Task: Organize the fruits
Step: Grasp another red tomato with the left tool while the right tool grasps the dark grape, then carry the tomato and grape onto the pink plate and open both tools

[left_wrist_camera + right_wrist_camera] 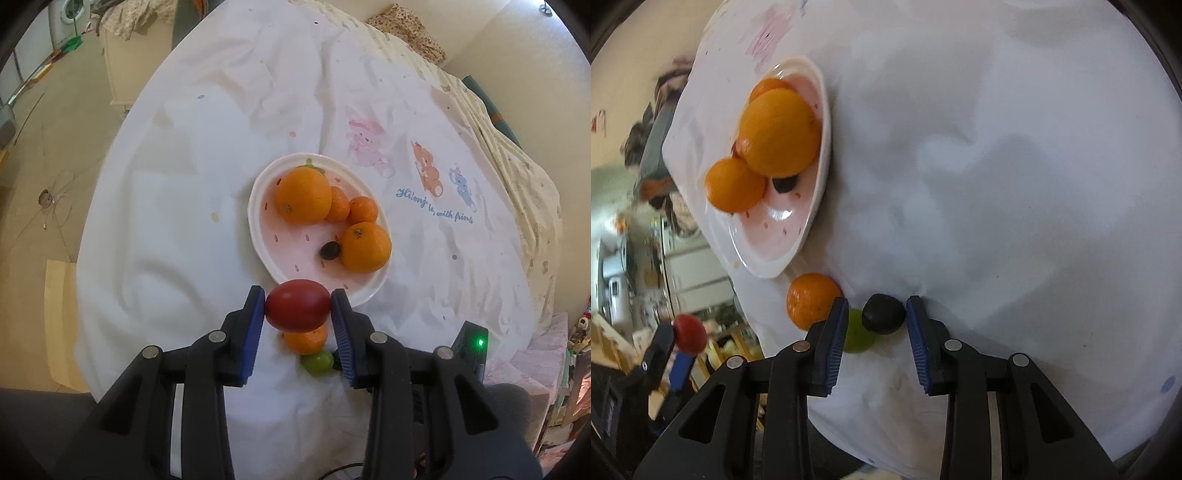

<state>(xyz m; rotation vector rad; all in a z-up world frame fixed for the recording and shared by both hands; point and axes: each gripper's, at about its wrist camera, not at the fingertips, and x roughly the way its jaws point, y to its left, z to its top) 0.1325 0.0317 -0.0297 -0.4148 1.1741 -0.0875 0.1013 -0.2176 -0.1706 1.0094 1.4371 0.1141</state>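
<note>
My left gripper [298, 306] is shut on a red tomato [297, 305] and holds it above the cloth, just in front of the pink plate [286, 254]. The plate holds several oranges [303, 195] and a dark fruit [329, 250]. Below the tomato lie a small orange [306, 338] and a green grape [317, 362]. My right gripper [875, 314] is open around a dark plum [884, 314] on the cloth; the pads are close but not clearly touching. The green grape [857, 336], small orange [810, 300] and plate [820, 147] are to its left. The left gripper with the tomato [689, 332] shows at far left.
A white printed cloth [406, 110] covers the round table. Floor [44, 155] and a white cabinet [118, 74] lie beyond its left edge. Cluttered shelves [628, 280] are seen past the table edge in the right wrist view.
</note>
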